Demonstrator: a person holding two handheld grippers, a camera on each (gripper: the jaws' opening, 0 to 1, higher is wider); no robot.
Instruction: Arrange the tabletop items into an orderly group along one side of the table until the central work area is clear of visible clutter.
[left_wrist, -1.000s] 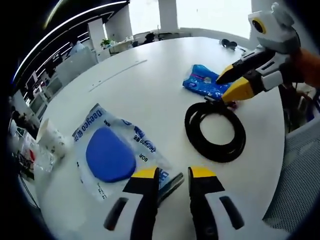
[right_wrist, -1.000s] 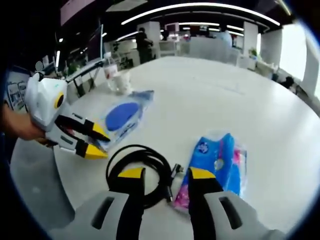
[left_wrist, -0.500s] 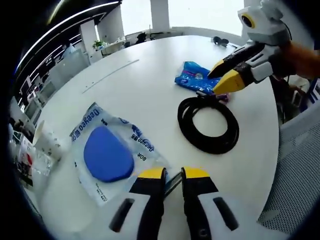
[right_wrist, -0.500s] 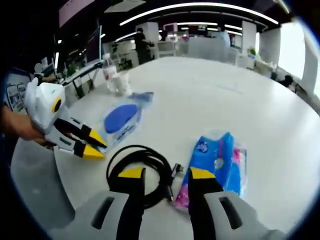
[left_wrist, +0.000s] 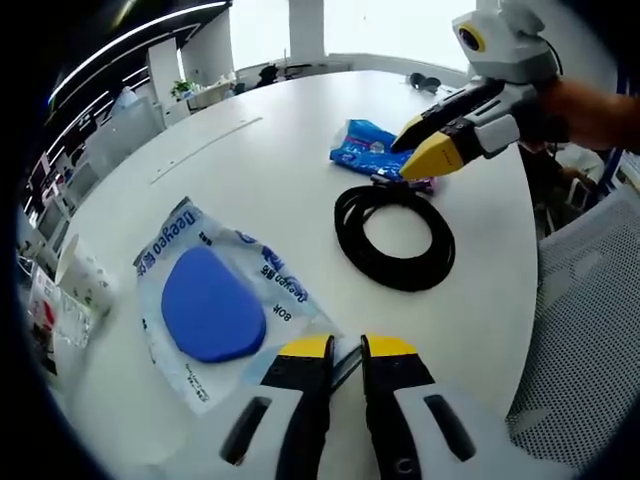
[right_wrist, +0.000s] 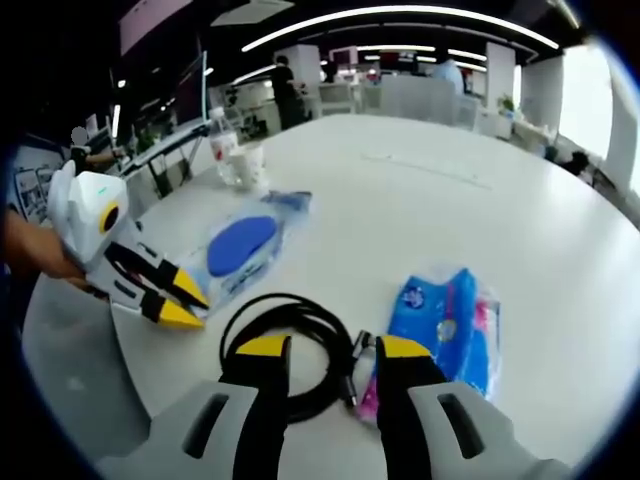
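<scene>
On round white table in office, my left gripper pinched Deeyeo pouch corner; right gripper gaped over coiled black cable.

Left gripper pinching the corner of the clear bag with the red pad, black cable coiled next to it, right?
Pad colour is wrong: the left gripper view shows the left gripper pinching the corner of the clear bag with a blue pad. The black cable lies coiled beside it.
</scene>
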